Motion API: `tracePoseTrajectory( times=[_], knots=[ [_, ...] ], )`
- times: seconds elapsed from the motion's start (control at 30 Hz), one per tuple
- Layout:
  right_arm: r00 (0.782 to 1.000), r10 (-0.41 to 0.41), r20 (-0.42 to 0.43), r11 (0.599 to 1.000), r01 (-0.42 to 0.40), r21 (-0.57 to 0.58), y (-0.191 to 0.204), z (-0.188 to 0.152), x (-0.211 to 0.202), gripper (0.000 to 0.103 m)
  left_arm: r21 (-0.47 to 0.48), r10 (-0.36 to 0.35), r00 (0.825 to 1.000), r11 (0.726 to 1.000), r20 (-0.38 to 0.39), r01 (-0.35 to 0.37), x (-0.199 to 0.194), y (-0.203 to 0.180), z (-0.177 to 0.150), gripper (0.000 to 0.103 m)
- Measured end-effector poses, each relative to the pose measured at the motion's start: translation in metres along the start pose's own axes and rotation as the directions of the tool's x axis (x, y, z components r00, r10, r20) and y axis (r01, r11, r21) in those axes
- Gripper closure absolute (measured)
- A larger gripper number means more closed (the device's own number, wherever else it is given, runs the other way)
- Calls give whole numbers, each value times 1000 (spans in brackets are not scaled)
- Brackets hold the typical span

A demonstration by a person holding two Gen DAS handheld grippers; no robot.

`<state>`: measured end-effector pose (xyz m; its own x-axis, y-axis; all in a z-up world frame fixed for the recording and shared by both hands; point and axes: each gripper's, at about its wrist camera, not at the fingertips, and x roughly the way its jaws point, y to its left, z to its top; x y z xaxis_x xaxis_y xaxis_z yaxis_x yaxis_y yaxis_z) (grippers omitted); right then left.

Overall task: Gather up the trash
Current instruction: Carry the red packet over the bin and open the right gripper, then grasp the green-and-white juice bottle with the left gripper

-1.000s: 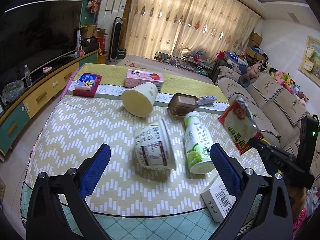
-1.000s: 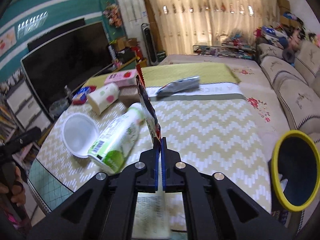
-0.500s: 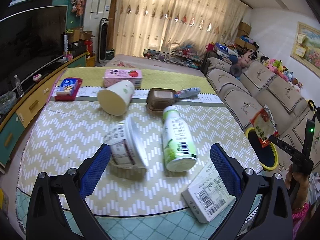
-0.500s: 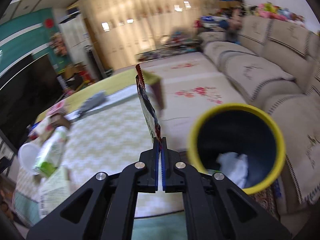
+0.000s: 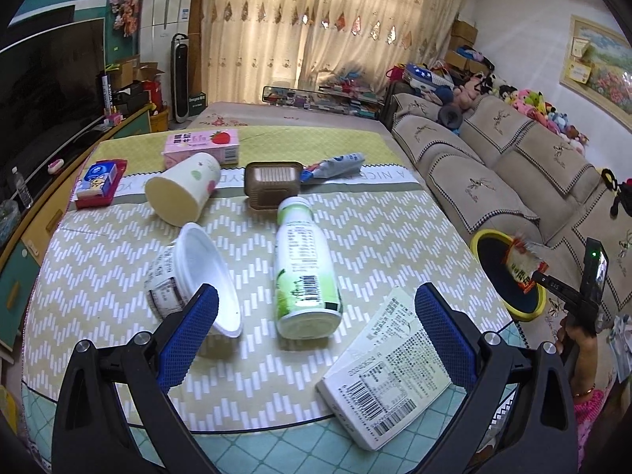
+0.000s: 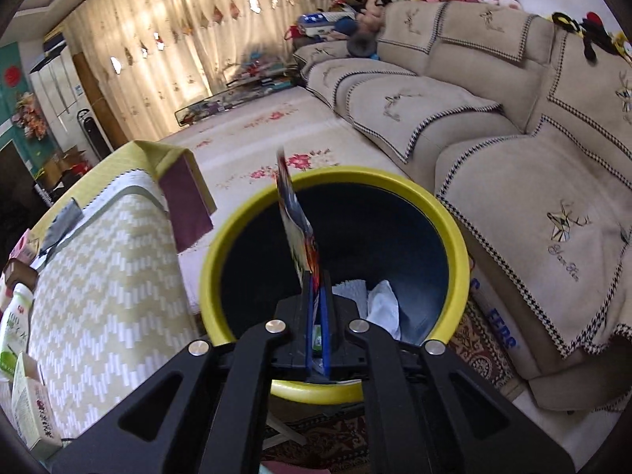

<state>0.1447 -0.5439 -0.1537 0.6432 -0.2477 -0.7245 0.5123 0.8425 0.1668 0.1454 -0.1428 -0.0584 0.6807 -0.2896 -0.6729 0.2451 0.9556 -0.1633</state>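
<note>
My right gripper (image 6: 316,280) is shut on a flat snack wrapper (image 6: 294,221), held upright over the mouth of the yellow-rimmed bin (image 6: 454,237); white paper lies in the bin's bottom. In the left wrist view that wrapper (image 5: 521,264) hangs over the same bin (image 5: 484,235) beside the table. My left gripper (image 5: 316,318) stands open above the table's near edge. Between its blue pads (image 5: 189,335) lie a tipped white tub (image 5: 189,272), a green-labelled bottle (image 5: 304,268) and a white carton (image 5: 391,371).
Further back on the zigzag tablecloth (image 5: 375,233) lie a paper cup (image 5: 185,187), a brown tray (image 5: 272,185), a pink box (image 5: 201,146), a red-and-blue pack (image 5: 100,181) and a silver wrapper (image 5: 335,164). A beige sofa (image 6: 493,118) runs behind the bin.
The right gripper swung the wrapper from over the table across to above the bin and tilted down. The left gripper drifted sideways, so the carton came fully into view.
</note>
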Motion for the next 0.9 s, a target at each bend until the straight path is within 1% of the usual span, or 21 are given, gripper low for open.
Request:
tracePoseTrajectory(
  times=[0.17, 0.37, 0.47, 0.57, 0.77, 0.83, 0.9],
  knots=[
    [1000, 10, -4, 1000, -10, 15, -6, -2, 5, 94, 15, -3, 1000, 1000, -17, 3, 7, -7, 1, 5],
    [1000, 23, 0, 999, -23, 24, -11, -3, 0, 93, 32, -8, 999, 999, -35, 9, 17, -14, 2, 5],
    [999, 31, 6, 999, -31, 29, -13, -3, -3, 91, 36, -2, 998, 999, -55, 4, 28, -15, 3, 5],
    [999, 38, 7, 999, -38, 34, -14, -4, -4, 88, 44, 13, 997, 999, -75, -10, 44, -15, 7, 5],
    [998, 55, 5, 998, -55, 26, -10, -4, -5, 87, 32, 33, 992, 999, -123, -29, 77, -10, 21, 5],
    [998, 59, 5, 998, -59, 25, -9, -4, -5, 87, 42, 52, 990, 998, -132, -47, 87, -10, 26, 5],
    [998, 64, 3, 998, -64, 25, -8, -4, -5, 87, 71, 82, 988, 995, -130, -73, 96, -11, 31, 5]
  ],
)
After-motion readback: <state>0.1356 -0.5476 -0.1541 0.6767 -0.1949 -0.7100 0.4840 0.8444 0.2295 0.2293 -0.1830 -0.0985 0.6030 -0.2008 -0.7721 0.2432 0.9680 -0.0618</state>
